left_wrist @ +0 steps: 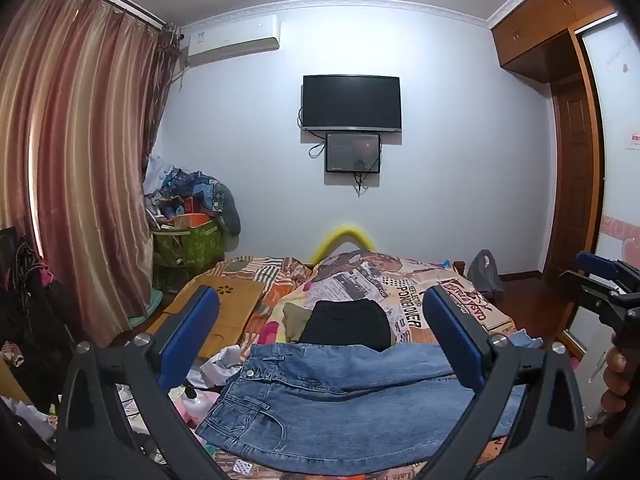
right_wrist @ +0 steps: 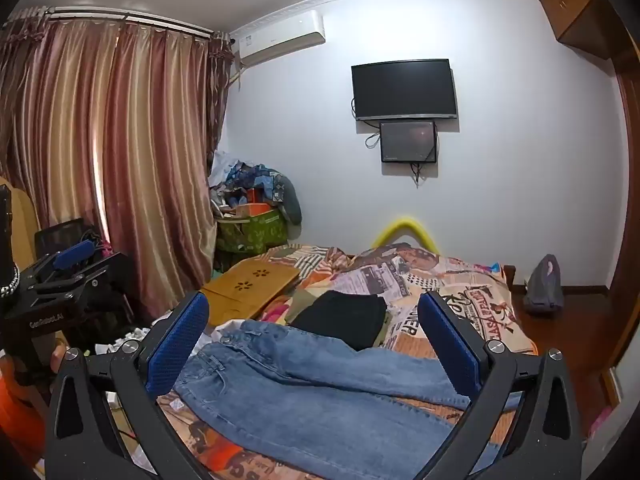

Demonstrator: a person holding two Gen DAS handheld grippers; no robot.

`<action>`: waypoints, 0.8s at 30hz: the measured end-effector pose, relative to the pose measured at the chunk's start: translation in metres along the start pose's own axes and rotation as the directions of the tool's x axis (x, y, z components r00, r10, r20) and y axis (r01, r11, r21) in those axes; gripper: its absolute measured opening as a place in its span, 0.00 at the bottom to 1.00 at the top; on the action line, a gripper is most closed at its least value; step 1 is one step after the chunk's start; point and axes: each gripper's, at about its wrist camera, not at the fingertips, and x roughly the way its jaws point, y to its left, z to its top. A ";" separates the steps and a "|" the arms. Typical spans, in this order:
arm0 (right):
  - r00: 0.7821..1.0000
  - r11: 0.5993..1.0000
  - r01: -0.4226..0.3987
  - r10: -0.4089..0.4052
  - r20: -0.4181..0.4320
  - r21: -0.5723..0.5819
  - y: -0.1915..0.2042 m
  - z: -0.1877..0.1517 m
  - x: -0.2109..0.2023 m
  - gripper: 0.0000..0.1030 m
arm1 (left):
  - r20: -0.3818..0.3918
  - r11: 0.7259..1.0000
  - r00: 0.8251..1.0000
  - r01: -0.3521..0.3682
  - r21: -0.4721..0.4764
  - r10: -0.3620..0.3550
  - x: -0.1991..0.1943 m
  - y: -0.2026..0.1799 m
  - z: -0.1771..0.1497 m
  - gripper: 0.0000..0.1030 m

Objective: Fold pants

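blue jeans (right_wrist: 320, 392) on bed, both grippers open

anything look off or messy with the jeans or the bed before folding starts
The jeans lie flat but askew, waistband towards the left edge of the bed. Crumpled white scraps sit beside the waistband, and a black garment lies just behind. No damage or spill is visible.
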 end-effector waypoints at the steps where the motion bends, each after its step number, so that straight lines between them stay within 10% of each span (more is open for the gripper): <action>1: 1.000 1.000 0.001 -0.001 0.001 -0.002 0.001 0.000 0.000 1.00 | 0.001 1.000 1.000 -0.006 0.002 0.006 0.000 0.000 0.000 1.00; 24: 0.999 0.999 0.037 -0.037 0.009 -0.015 0.001 0.001 0.000 1.00 | -0.023 0.999 0.999 0.040 -0.002 -0.040 0.025 -0.004 -0.016 1.00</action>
